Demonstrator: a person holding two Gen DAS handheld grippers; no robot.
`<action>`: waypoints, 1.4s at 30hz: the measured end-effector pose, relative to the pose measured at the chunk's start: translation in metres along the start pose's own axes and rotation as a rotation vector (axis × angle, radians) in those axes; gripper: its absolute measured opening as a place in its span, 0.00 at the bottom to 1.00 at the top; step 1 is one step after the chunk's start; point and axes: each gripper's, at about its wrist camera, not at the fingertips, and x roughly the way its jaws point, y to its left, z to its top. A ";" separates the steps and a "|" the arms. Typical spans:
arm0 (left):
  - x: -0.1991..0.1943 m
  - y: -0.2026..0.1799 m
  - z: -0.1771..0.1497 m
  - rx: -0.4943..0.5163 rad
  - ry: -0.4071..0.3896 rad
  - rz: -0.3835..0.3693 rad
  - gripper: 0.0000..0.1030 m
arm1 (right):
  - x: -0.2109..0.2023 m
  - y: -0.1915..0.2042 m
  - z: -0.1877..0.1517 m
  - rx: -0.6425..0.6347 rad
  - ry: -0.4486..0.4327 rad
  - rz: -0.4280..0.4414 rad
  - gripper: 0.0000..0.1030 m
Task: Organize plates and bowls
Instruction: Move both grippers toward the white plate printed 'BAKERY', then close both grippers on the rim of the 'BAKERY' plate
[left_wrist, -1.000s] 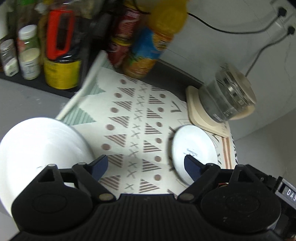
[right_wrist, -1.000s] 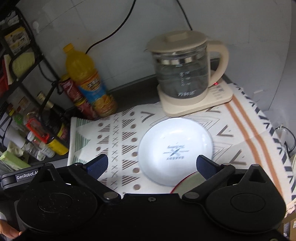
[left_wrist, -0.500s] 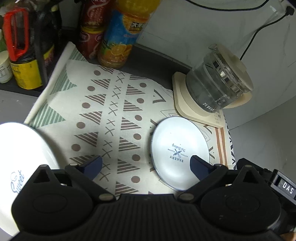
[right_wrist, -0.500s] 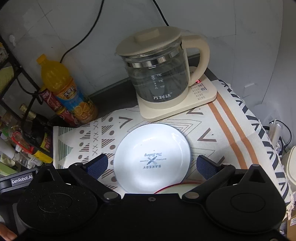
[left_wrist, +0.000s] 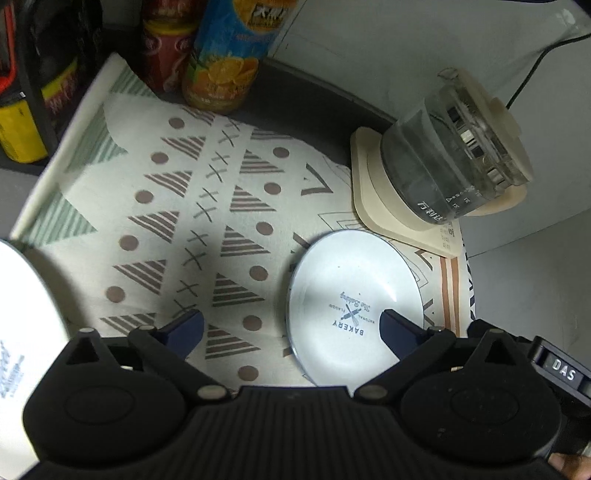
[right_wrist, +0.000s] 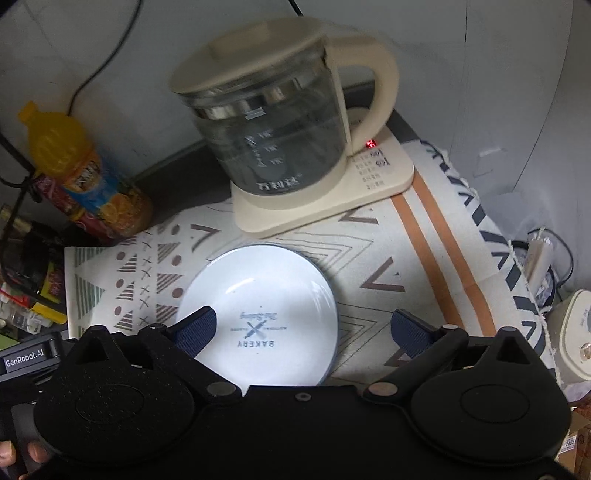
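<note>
Both grippers (left_wrist: 291, 328) (right_wrist: 303, 328) hover, jaws spread, over the bakery plate (right_wrist: 258, 317)

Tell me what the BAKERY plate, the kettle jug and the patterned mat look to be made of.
BAKERY plate: likely glazed ceramic; smooth white surface with bright glare and printed lettering, though melamine is possible.
Kettle jug: clear glass body, see-through with measuring marks, a shiny metal-looking band, and a matte cream lid and handle, probably plastic.
Patterned mat: seemingly woven fabric; dull, no shine, and slightly rumpled.
</note>
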 end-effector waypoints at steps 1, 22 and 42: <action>0.004 0.000 0.001 -0.008 0.006 -0.002 0.97 | 0.004 -0.004 0.002 0.011 0.016 0.002 0.86; 0.080 0.014 -0.002 -0.189 0.141 -0.055 0.49 | 0.087 -0.054 0.024 0.189 0.289 0.093 0.32; 0.095 0.023 0.000 -0.233 0.165 -0.074 0.11 | 0.115 -0.045 0.018 0.116 0.333 0.103 0.17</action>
